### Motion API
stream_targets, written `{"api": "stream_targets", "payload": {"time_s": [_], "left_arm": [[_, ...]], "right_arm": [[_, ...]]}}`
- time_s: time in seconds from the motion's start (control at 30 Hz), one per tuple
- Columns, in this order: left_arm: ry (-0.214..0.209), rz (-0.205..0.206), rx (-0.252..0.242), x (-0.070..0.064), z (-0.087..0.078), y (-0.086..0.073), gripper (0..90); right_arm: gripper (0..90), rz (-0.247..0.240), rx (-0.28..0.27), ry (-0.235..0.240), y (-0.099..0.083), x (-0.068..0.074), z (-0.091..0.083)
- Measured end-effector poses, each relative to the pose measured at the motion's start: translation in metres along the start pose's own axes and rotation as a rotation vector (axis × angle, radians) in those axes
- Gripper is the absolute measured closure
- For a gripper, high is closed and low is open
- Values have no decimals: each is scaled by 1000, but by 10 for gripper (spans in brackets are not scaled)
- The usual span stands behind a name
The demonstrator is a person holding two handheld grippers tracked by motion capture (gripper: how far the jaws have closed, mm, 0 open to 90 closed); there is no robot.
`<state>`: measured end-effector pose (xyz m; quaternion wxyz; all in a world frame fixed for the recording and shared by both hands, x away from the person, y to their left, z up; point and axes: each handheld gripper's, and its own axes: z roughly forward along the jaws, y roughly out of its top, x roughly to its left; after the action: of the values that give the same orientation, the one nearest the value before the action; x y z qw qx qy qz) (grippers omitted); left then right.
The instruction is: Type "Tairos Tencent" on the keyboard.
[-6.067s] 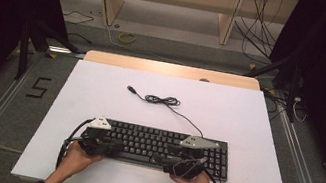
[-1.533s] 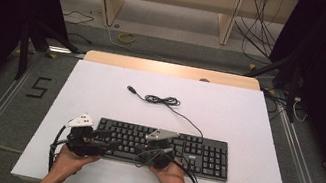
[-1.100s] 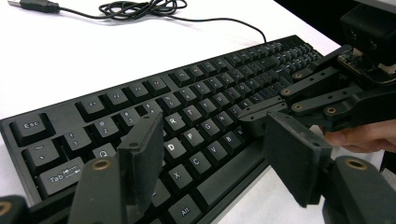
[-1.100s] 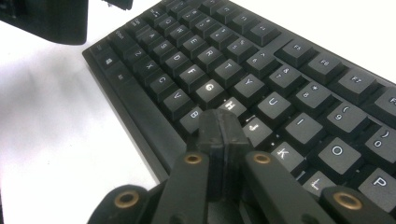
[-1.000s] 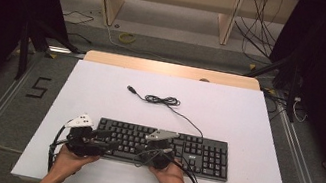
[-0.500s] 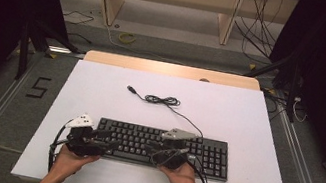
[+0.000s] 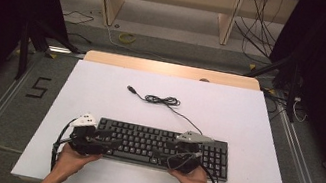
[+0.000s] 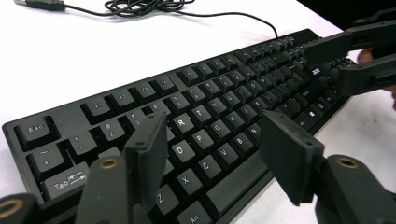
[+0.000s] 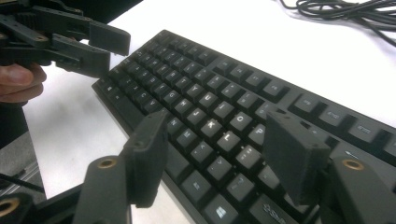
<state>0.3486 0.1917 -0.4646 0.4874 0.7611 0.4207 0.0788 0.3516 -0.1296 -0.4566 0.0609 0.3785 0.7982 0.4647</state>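
step: looks to me like I'm mid key-poking on the keyboard (image 7: pixel 161 147), both tools parked over the near edge, nothing pressed as far as I can tell

keyboard: black full-size one, lying flat near the front of the white table (image 7: pixel 248 116), long side running left to right

cable: its cord (image 7: pixel 162 100) trails off toward the far side in a loose coil, USB plug (image 7: pixel 131 88) lying free, so it's not plugged into anything

left gripper: my left gripper (image 8: pixel 212 149) is spread wide, gripping nothing, jaws hanging over the letter keys at the left end; can't tell if a tip brushes a key

right gripper: my right gripper (image 9: pixel 215 140) is just as wide apart and empty, over the right half of the letter block

next move: I'd guess one jaw tip needs to drop straight onto a single key, and with jaws this wide it's easy to clip a neighbour, so probably close up or tilt first
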Motion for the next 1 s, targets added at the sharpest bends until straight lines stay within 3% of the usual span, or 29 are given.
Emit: {"api": "stream_targets", "payload": {"time_s": [0.43,0.67,1.0], "left_arm": [[-6,26,29,-4,14,6,506],[8,34,49,-4,20,11,552],[0,80,92,-5,36,20,783]], "right_arm": [[379,0,-83,-24,-11,-9,-33],[377,3,-100,-24,-17,-10,-41],[358,-3,-103,-26,-22,-8,-46]]}}
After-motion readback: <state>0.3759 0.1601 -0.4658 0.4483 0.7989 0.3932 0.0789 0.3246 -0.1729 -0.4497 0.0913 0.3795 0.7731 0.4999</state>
